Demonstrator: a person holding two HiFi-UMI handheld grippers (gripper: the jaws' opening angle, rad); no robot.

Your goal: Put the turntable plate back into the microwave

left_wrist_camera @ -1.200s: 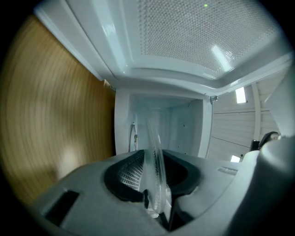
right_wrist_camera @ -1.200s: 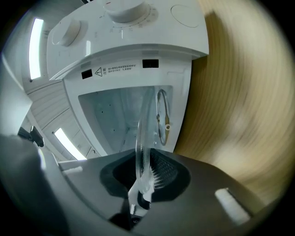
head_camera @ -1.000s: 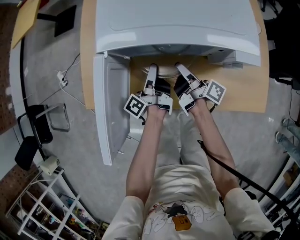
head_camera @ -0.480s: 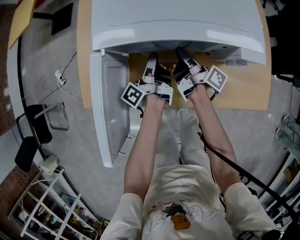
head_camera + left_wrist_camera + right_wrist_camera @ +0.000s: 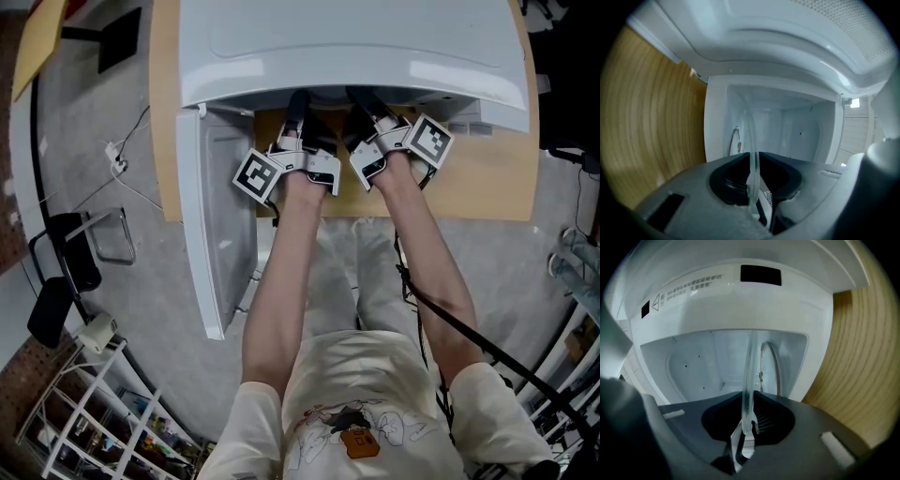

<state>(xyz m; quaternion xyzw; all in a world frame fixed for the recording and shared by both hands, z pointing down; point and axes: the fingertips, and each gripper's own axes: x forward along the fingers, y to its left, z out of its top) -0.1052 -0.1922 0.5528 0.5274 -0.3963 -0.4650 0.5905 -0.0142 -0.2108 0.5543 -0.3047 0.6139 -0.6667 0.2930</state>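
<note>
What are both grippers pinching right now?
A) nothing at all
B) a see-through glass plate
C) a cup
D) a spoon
B: the clear edge of the glass plate sits clamped between the jaws of the left gripper and of the right gripper, in front of the open microwave.

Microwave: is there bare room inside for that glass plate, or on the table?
The cavity is bare except a ring on its floor. The table is bare right of the arms. The opening is crowded: both jaws grip the plate there, and the open door blocks the left.
</note>
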